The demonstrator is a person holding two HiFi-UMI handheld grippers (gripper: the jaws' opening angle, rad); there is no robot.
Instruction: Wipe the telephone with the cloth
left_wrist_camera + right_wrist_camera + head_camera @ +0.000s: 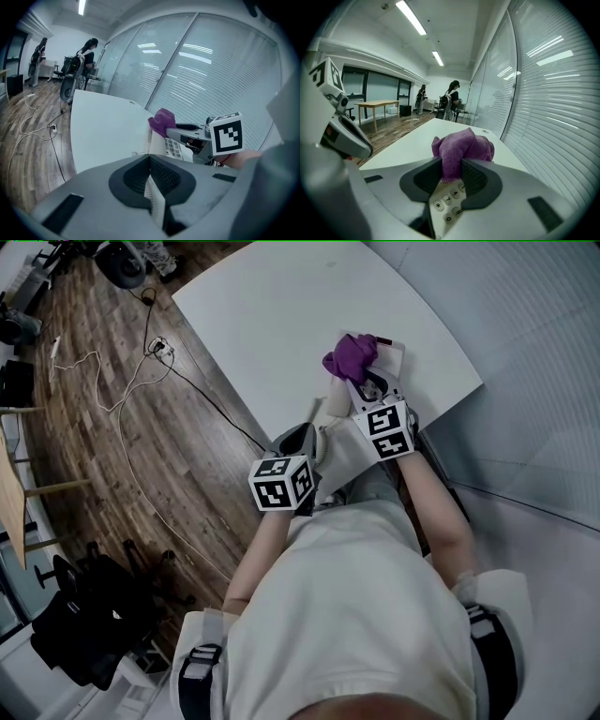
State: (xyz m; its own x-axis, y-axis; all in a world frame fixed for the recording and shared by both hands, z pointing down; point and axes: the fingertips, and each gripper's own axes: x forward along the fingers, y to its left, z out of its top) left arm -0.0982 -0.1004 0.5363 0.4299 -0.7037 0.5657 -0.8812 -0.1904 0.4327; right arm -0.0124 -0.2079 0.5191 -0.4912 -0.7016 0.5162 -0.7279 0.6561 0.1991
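Setting: office, open-plan.
Walls: full-height glass wall [197,79] with horizontal blinds [562,122], curving along one side; dark windows [382,86] at the far end.
Ceiling [454,28]: white, fitted with strip lights [411,17].
Floor [103,446]: wood plank, with loose cables [131,474] and a power strip [159,348] lying on it.
Furniture: large white table [281,324] beside the glass; wooden table [377,104] near the windows; black chair [84,615] on the floor.
Equipment: keypad telephone [447,201] on the white table.
Occupants: two people [452,96] standing at the far end.
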